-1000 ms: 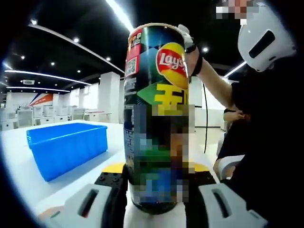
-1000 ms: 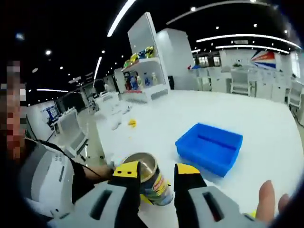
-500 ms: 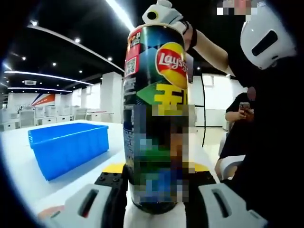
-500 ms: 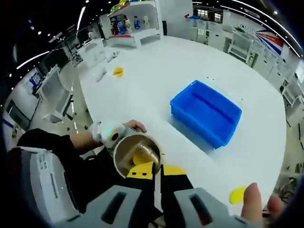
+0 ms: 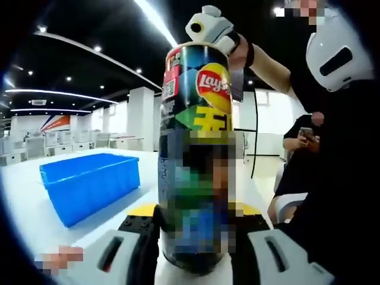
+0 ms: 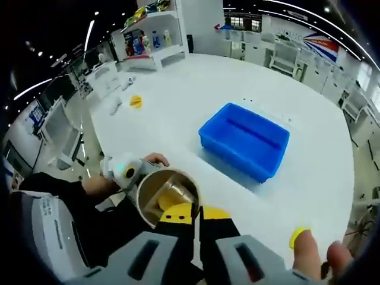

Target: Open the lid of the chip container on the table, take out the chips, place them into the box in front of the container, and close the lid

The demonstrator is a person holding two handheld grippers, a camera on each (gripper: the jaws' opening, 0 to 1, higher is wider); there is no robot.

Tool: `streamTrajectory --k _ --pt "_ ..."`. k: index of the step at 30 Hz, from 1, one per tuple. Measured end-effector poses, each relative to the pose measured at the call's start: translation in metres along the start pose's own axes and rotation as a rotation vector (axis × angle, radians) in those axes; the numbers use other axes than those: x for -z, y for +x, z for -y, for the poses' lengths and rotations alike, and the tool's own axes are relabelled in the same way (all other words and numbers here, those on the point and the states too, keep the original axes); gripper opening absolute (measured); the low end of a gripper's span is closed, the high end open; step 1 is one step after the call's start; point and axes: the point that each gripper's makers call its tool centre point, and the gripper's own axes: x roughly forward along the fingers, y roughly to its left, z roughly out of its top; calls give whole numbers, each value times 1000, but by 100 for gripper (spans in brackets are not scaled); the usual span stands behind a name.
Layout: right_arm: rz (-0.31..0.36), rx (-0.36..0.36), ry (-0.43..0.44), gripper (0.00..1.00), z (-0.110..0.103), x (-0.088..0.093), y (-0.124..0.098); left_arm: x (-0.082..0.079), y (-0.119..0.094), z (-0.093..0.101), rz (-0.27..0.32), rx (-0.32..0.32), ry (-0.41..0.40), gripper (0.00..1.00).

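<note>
Chip-removal step judged in hand: lidless chip container (image 5: pixel 199 160) is clamped upright on the desk (image 6: pixel 178 107) by left tool (image 5: pixel 196 237); right tool (image 6: pixel 189 215), nearly closed, is poised at its mouth, blue box (image 6: pixel 244 139) nearby; chips must next be gripped.

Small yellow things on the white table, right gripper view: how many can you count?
2: one yellow object far off near the shelves; another close by a fingertip, beyond the blue box. Others may be hidden.

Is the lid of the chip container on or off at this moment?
Off. From above, the chip container shows an open round mouth with yellow chips inside, and no lid covers it.
</note>
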Motion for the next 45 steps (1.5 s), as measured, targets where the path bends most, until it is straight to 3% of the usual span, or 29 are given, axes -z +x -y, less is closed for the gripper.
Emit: streamTrajectory --k 5,7,9,11,12,14,19,20,24,34,37,45 --pt "27 -42 116 0 18 19 6 -4 -8 -3 -47 6 41 46" --pt "46 -73 147 0 20 28 10 -3 -13 -4 -93 22 62 46" --pt "84 -128 180 0 18 31 14 -1 -18 -5 -161 34 79 46" --pt "177 -243 245 0 9 29 15 2 -23 -9 -234 43 102 46" --pt "186 -283 286 0 8 34 17 3 -26 -12 -282 47 122 46" --pt "236 -306 309 0 10 40 24 5 -30 -11 -337 62 148 46" --pt "265 -338 351 0 10 65 45 13 -43 -12 -501 94 202 46" --pt "304 -347 358 0 10 67 49 15 -46 -13 -533 95 209 46" --pt "329 -370 336 0 12 83 71 21 -53 -17 -638 103 273 46" --pt "356 -435 294 0 7 95 114 40 -73 -24 -930 108 345 46" --pt "334 -387 241 0 9 100 126 44 -72 -24 -963 99 362 46" --pt "319 -365 206 0 9 111 141 50 -75 -22 -1047 95 382 46"
